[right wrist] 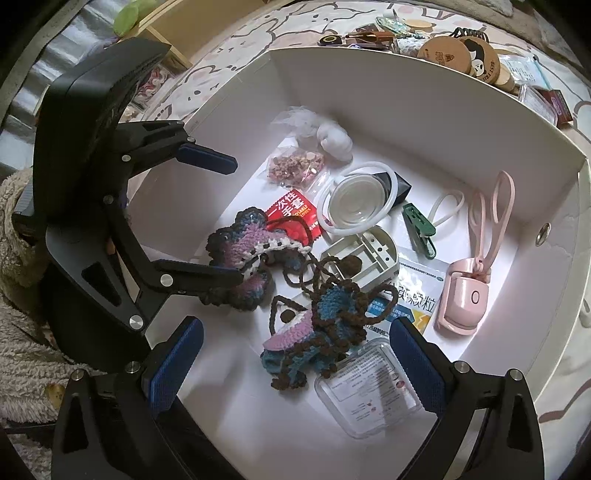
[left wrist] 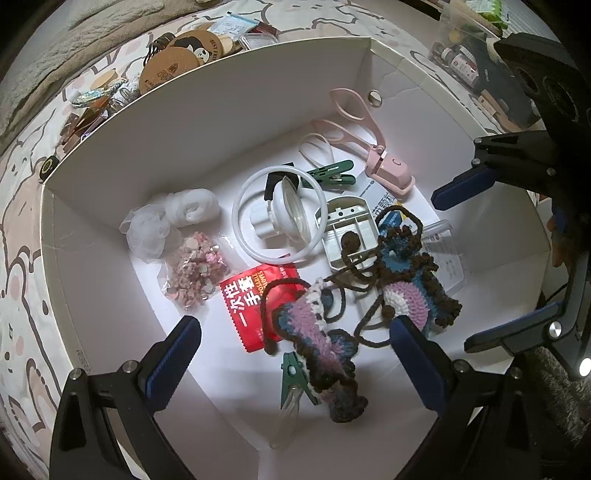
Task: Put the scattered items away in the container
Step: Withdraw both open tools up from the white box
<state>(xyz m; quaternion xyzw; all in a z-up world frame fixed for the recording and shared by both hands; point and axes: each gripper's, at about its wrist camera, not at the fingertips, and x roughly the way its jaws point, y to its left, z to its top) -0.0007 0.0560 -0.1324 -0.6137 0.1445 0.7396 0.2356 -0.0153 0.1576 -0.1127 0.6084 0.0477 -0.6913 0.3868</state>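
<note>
A white box (left wrist: 207,122) holds several items: two crocheted pieces (left wrist: 325,339) joined by brown yarn, a red packet (left wrist: 255,295), a white ring with a clear lid (left wrist: 280,218), a pink curler (left wrist: 384,170) and a bag of pink bits (left wrist: 195,266). My left gripper (left wrist: 295,343) is open, its fingers either side of the near crocheted piece. It also shows in the right wrist view (right wrist: 225,221). My right gripper (right wrist: 295,354) is open above the second crocheted piece (right wrist: 314,332) and a clear case (right wrist: 369,395).
Scattered items lie on the patterned cloth beyond the box: round cork coasters (left wrist: 181,59), a hair claw (left wrist: 159,42), small packets (left wrist: 236,27) and clear cases (right wrist: 539,99). Small bottles (left wrist: 461,61) stand at the right. Green pegs (left wrist: 332,175) lie inside the box.
</note>
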